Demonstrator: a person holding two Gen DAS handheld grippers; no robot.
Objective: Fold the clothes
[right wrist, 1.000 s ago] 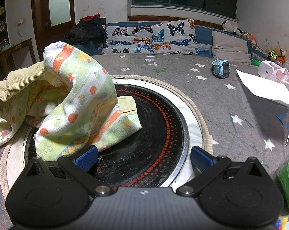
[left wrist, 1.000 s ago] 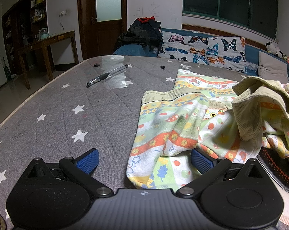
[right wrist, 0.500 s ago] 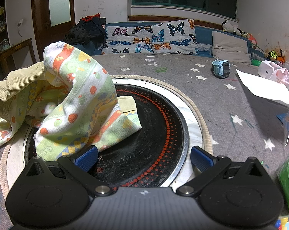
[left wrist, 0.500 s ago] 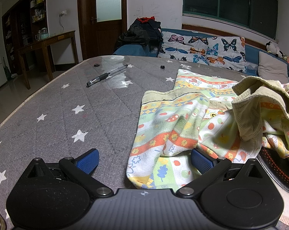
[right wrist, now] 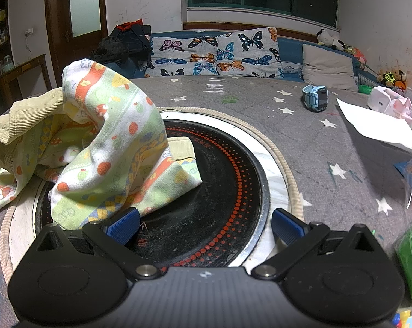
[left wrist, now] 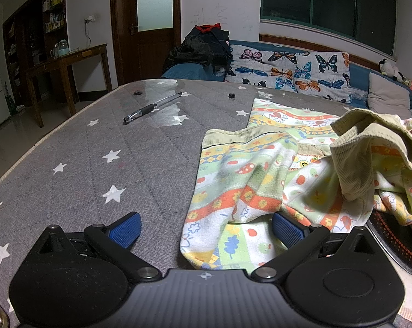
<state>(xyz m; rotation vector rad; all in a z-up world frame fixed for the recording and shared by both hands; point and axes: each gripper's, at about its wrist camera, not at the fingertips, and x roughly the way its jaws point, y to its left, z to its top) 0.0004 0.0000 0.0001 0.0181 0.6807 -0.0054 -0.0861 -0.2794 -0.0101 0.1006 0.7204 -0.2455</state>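
Nothing has moved since a second ago: both grippers parked, spread wide, holding nothing.

Printed child's garment point(left wrist: 260, 180) lies crumpled on the grey star-print table cover point(left wrist: 110, 147), one flat part spread toward my left gripper point(left wrist: 206, 228), the rest heaped over the edge of the black round hob plate point(right wrist: 219, 191) set in the table. My right gripper point(right wrist: 204, 227) sits over that plate, its left pad just beside the hanging printed fold point(right wrist: 115, 150). Looks like thin soft knit: light, limp, no stiffness, will sag and drag rather than slide. Best holds, I'd say, are the ribbed beige band point(left wrist: 369, 142) or the near hem corner point(left wrist: 203, 254), pinched through both layers. Pen point(left wrist: 151, 108) and blue watch point(right wrist: 315, 98) are well apart from it.
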